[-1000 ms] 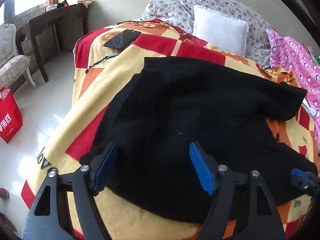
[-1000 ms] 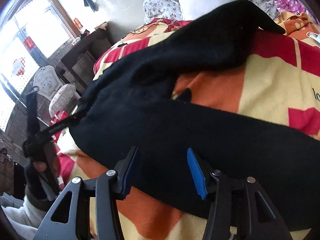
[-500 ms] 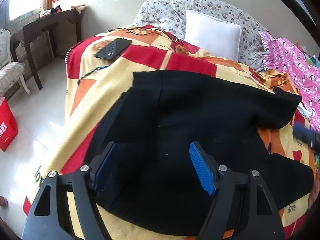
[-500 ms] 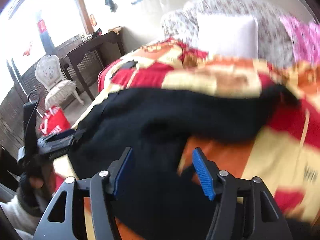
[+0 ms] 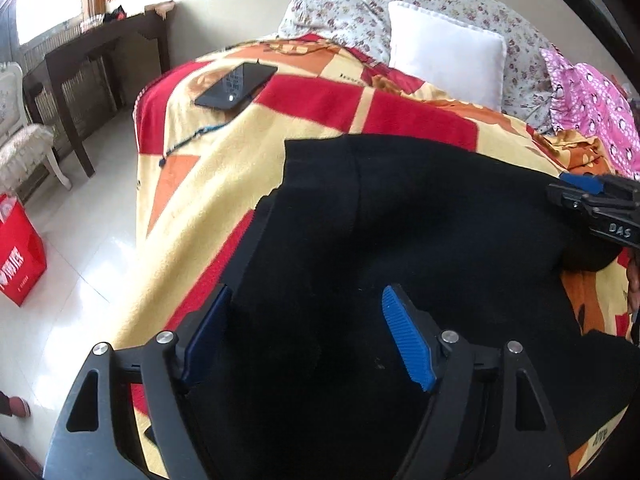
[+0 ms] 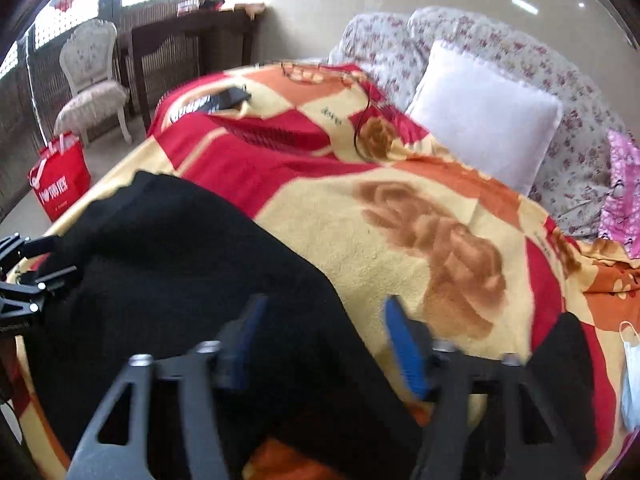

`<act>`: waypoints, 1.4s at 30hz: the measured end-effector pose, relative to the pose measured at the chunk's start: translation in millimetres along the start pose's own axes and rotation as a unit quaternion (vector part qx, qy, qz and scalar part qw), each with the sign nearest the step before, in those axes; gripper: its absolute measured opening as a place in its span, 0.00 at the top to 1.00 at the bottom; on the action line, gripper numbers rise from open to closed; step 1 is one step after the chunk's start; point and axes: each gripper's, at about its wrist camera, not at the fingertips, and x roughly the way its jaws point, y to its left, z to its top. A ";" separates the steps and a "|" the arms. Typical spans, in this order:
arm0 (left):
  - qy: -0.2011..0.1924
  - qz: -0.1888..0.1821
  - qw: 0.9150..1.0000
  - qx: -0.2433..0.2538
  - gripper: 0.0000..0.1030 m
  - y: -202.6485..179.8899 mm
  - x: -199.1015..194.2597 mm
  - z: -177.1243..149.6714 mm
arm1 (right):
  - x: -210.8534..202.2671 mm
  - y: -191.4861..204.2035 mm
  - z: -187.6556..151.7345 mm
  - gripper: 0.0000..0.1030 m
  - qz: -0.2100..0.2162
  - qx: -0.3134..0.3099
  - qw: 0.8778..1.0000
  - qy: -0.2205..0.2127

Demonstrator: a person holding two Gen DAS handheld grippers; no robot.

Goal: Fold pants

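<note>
Black pants (image 5: 420, 232) lie spread on a yellow, red and orange blanket (image 5: 224, 168) on the bed. My left gripper (image 5: 308, 332) is open, its blue pads hovering just above the near part of the pants. My right gripper (image 6: 324, 332) is open above the pants' (image 6: 180, 264) far right edge, where black cloth meets blanket (image 6: 400, 232). The right gripper also shows at the right edge of the left wrist view (image 5: 600, 204). The left gripper shows at the left edge of the right wrist view (image 6: 24, 280). Neither holds cloth.
A black phone (image 5: 236, 86) and a cable lie on the blanket's far left. A white pillow (image 5: 444, 56), floral pillows and pink bedding (image 5: 592, 108) sit at the head. A red bag (image 5: 18, 256), chair and dark desk (image 5: 96, 52) stand on the floor left.
Both grippers have moved forward over the pants toward the head of the bed. The right gripper swung from the lower leg up to the pants' far right edge.
</note>
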 end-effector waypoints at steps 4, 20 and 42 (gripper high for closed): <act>0.007 -0.004 1.000 -0.012 0.23 5.2 7.7 -0.9 | 17.1 -4.5 -3.8 0.94 0.013 0.003 1.000 0.017; 0.009 0.004 0.999 -0.036 0.19 13.2 2.0 -2.3 | -26.4 -0.1 -16.4 0.95 0.025 0.038 0.998 -0.037; -0.022 -0.007 0.999 -0.048 0.19 31.3 -35.7 -1.4 | -129.9 50.4 -71.7 0.95 0.064 0.027 0.992 -0.104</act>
